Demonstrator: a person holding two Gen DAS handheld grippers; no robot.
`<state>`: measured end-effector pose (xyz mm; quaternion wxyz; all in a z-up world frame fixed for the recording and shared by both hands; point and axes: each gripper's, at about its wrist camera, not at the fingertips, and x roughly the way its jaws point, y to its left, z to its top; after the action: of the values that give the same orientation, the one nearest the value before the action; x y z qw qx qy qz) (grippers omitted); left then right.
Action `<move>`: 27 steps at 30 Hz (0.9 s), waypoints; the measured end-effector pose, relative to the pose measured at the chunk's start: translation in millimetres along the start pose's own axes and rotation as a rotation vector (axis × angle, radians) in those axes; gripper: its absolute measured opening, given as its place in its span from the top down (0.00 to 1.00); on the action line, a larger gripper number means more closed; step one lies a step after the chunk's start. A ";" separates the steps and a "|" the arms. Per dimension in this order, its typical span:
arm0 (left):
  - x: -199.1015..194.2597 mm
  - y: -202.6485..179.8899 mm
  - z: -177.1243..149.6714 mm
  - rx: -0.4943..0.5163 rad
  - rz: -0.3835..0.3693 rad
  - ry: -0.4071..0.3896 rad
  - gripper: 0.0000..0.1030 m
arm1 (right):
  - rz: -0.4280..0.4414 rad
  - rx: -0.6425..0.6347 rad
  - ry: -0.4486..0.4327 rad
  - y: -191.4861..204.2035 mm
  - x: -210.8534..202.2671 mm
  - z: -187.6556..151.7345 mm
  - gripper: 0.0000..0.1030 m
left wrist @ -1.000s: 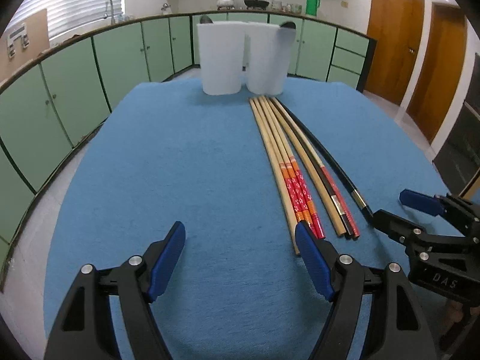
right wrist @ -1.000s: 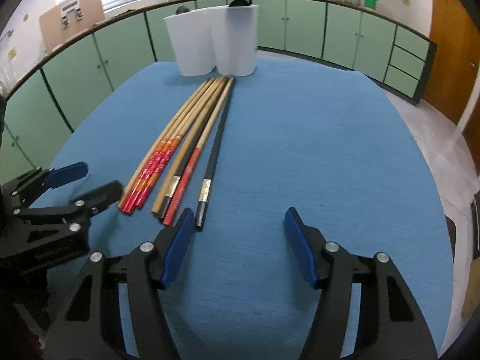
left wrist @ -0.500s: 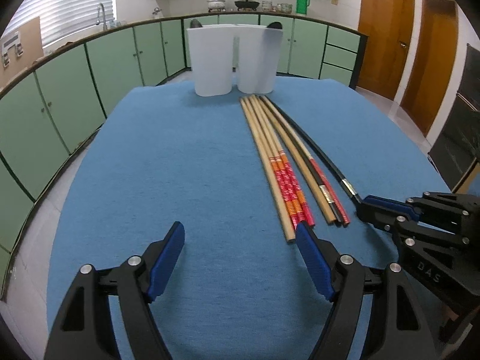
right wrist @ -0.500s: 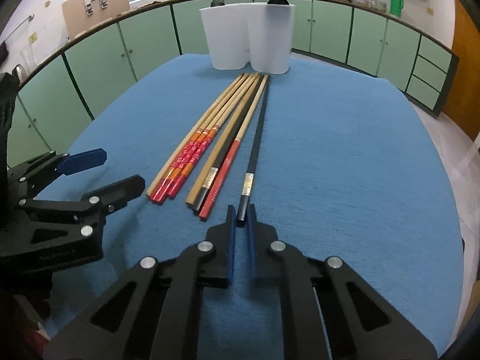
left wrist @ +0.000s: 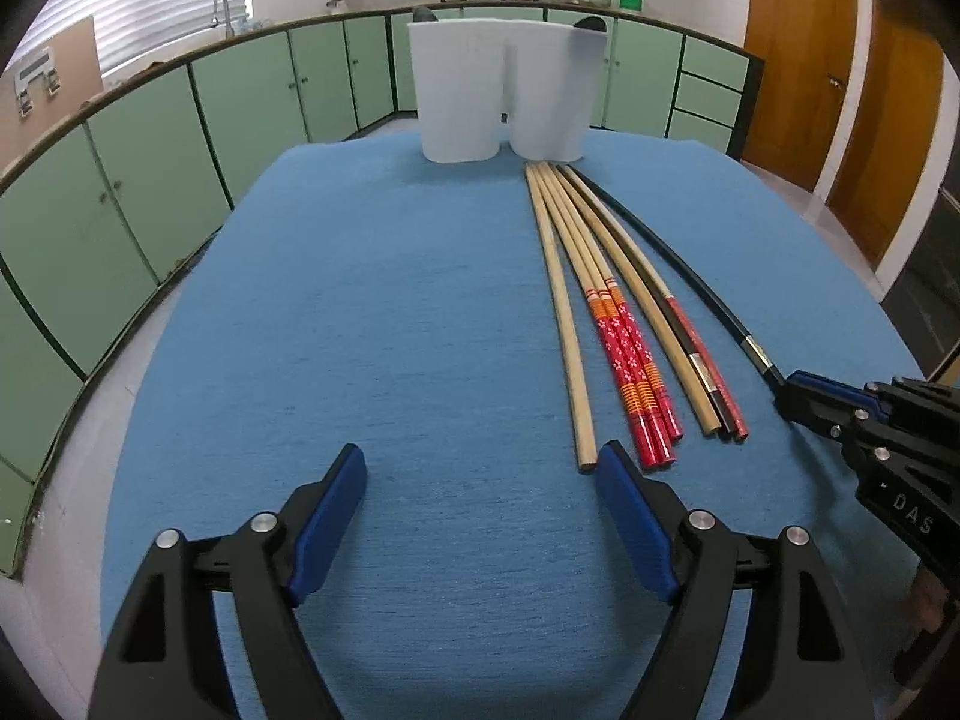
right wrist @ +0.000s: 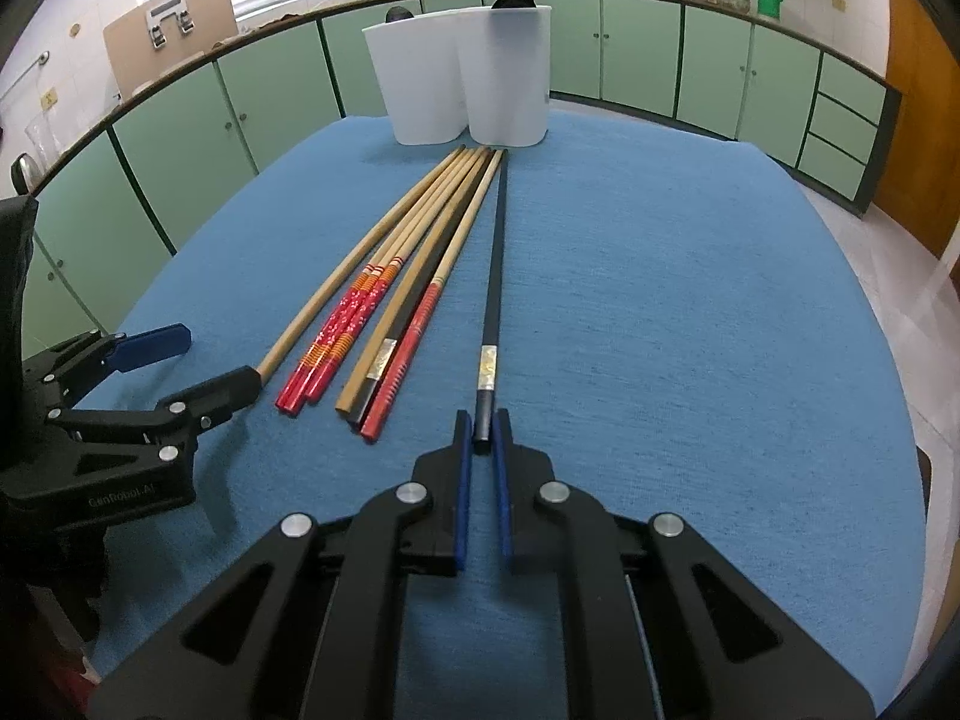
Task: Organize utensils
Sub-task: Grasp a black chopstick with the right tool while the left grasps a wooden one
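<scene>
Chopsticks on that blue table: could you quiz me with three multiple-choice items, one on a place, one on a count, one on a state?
1. Where do the loose chopsticks lie?
A. Inside a drawer
B. On the cloth, in a row running up to the cups
C. On the floor

2. How many white cups stand at the far end?
A. One
B. Two
C. Four

3. What are the right tongs doing?
A. Standing wide open and empty
B. Gripping a red chopstick
C. Shut on the near end of the black chopstick

Answers:
1 B: the whole row rests flat on the blue cloth, with its far tips just short of the cups.
2 B: two white cups stand side by side.
3 C: the blue pads press on the black stick's end, which lies apart from the others.
</scene>
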<state>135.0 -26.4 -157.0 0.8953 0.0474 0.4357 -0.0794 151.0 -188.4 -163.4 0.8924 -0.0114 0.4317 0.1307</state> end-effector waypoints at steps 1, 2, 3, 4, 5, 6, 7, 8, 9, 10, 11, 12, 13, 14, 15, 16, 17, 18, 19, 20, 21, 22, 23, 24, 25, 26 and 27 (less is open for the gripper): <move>0.8 -3.4 0.2 0.015 0.008 0.002 0.24 | 0.001 0.000 0.000 -0.2 0.2 0.0 0.93; 0.9 -5.9 0.8 0.021 0.010 0.000 0.25 | 0.000 0.000 0.000 0.3 0.5 0.2 0.93; 0.9 -6.6 1.4 0.022 0.004 -0.001 0.30 | 0.001 0.000 -0.001 0.7 0.8 0.4 0.93; 1.3 -7.8 2.5 0.023 -0.005 -0.004 0.34 | 0.002 0.002 -0.001 1.0 1.1 0.4 0.93; 1.5 -8.2 2.7 0.023 -0.006 -0.006 0.35 | 0.007 0.006 -0.001 0.2 1.9 1.1 0.93; 1.9 -9.0 3.4 0.024 -0.010 -0.008 0.40 | 0.011 0.008 -0.001 -0.4 2.4 1.4 0.93; 1.8 -9.9 4.1 0.027 -0.018 -0.012 0.46 | 0.015 0.010 -0.001 -0.9 3.0 1.9 0.93; 1.3 -10.9 3.9 0.032 -0.023 -0.015 0.50 | 0.020 0.013 0.000 -1.6 3.6 2.4 0.93; 1.1 -11.7 3.6 0.037 -0.031 -0.018 0.60 | 0.025 0.015 0.000 -2.3 4.1 3.0 0.93; 0.6 -13.8 3.5 0.047 -0.041 -0.021 0.70 | 0.028 0.016 0.000 -3.0 4.1 3.2 0.93; 0.7 -15.2 3.2 0.055 -0.048 -0.023 0.75 | 0.030 0.017 0.000 -3.4 4.3 3.6 0.93; 1.0 -17.6 3.2 0.066 -0.054 -0.023 0.81 | 0.031 0.017 0.000 -3.5 4.2 3.8 0.93; 1.1 -19.4 3.1 0.073 -0.054 -0.024 0.88 | 0.033 0.019 -0.001 -3.7 3.7 3.6 0.94; 1.3 -20.6 3.1 0.078 -0.056 -0.024 0.91 | 0.036 0.021 -0.003 -4.3 3.0 3.6 0.94; 1.1 -21.5 3.6 0.082 -0.057 -0.024 0.93 | 0.040 0.024 -0.004 -5.4 2.6 4.0 0.94; 1.0 -21.6 3.3 0.082 -0.057 -0.025 0.93 | 0.042 0.031 -0.008 -6.7 1.1 4.2 0.94; 0.6 -20.8 3.2 0.078 -0.061 -0.027 0.93 | 0.041 0.032 -0.011 -6.9 -0.4 4.0 0.94; -1.0 -18.7 3.8 0.070 -0.068 -0.028 0.93 | 0.036 0.029 -0.016 -7.2 -2.5 4.3 0.94; -4.0 -16.4 4.9 0.063 -0.070 -0.033 0.93 | 0.031 0.023 -0.022 -7.4 -4.7 4.7 0.94; -8.2 -15.0 6.3 0.064 -0.064 -0.042 0.94 | 0.027 0.015 -0.032 -7.5 -8.6 5.8 0.94; -11.1 -14.0 7.8 0.067 -0.059 -0.052 0.94 | 0.027 0.012 -0.041 -7.9 -12.4 7.3 0.94; -17.4 -12.2 10.5 0.071 -0.052 -0.068 0.94 | 0.027 0.011 -0.051 -8.6 -16.5 9.6 0.94; -24.5 -10.1 13.7 0.073 -0.050 -0.084 0.94 | 0.027 0.010 -0.059 -9.5 -19.7 11.8 0.94; -31.4 -9.0 16.6 0.072 -0.050 -0.096 0.94 | 0.025 0.008 -0.071 -10.2 -23.6 14.7 0.94; -38.9 -6.9 20.3 0.073 -0.048 -0.113 0.94 | 0.023 0.005 -0.083 -10.6 -27.8 17.6 0.94; -44.0 -6.1 23.9 0.075 -0.045 -0.125 0.94 | 0.022 0.001 -0.099 -11.1 -33.5 21.3 0.94; -52.1 -4.2 28.9 0.077 -0.044 -0.144 0.94 | 0.021 -0.002 -0.113 -11.4 -38.9 25.2 0.94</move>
<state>124.9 -29.7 -98.2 0.9200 0.0666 0.3676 -0.1189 150.0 -204.8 -118.5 0.9140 -0.0001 0.3805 0.1409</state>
